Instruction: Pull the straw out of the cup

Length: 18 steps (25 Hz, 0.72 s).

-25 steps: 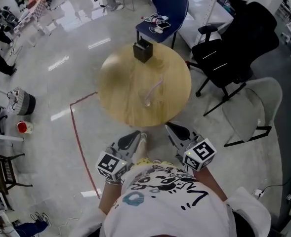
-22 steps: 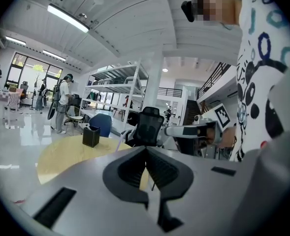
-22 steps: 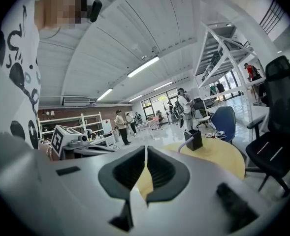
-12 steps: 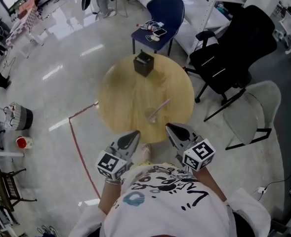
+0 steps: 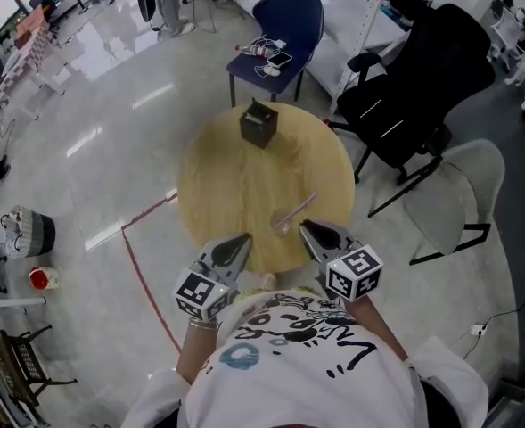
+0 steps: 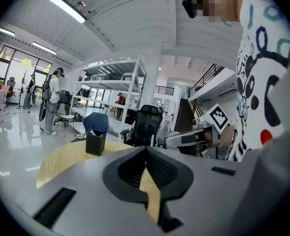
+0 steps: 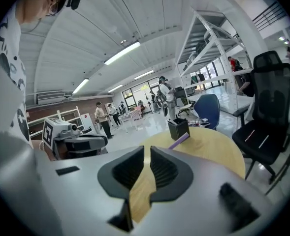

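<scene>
A clear cup (image 5: 283,225) stands near the front edge of the round wooden table (image 5: 217,185). A pale purple straw (image 5: 300,209) leans out of it to the upper right. My right gripper (image 5: 308,228) is just right of the cup at the table's edge, apart from it, with only a thin slit between its empty jaws. My left gripper (image 5: 242,239) sits left of the cup, shut and empty. In the right gripper view the straw (image 7: 179,141) pokes up beyond the jaws (image 7: 147,149), and the cup is hidden. The left gripper view shows its shut tips (image 6: 145,149) over the table.
A black box (image 5: 258,123) stands at the table's far side. Behind the table is a blue chair (image 5: 289,16) with cables on it. A black office chair (image 5: 414,87) and a grey chair (image 5: 463,194) stand to the right. Red tape (image 5: 142,266) marks the floor on the left.
The table and cup have come nearer to me. Both grippers, earlier short of the table, now reach its front edge on either side of the cup. Jaws unchanged.
</scene>
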Motion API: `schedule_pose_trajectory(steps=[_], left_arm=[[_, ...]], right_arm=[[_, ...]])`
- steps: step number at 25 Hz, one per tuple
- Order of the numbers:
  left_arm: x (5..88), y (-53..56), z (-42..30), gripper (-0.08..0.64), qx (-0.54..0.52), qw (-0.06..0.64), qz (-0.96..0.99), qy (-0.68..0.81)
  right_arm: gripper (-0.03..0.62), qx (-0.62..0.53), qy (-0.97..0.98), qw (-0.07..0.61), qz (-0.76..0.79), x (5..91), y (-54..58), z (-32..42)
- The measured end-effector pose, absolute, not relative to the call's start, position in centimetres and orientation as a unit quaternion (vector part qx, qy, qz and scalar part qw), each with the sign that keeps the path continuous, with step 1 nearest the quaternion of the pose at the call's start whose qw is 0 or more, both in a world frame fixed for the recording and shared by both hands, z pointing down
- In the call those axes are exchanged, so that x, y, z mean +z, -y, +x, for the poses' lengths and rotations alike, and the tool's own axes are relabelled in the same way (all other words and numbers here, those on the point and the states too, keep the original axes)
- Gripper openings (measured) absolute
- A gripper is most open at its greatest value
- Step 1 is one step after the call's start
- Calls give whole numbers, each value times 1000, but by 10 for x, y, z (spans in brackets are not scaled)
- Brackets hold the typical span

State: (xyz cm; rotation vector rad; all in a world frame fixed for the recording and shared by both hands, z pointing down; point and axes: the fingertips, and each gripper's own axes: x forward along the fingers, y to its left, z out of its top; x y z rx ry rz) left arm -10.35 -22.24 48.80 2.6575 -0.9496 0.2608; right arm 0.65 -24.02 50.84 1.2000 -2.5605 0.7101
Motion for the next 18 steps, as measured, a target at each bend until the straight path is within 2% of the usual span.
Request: schedule_pose_trajectory(steps=[8,10,12,18], left_arm=[[500,245,-113,15,95,151,932,317],[500,247,-116,15,93,157,930,320],[500,248,-117,15,92,161,929,321],[509,253,-121,15,93,174,924,328]], right_arm=[[32,301,822,144,461,548,260,14],[59,311,816,151,464,555,262,15],[112,315,814,158,462,559,266,15],[117,323,813,161,457,570,286,12]])
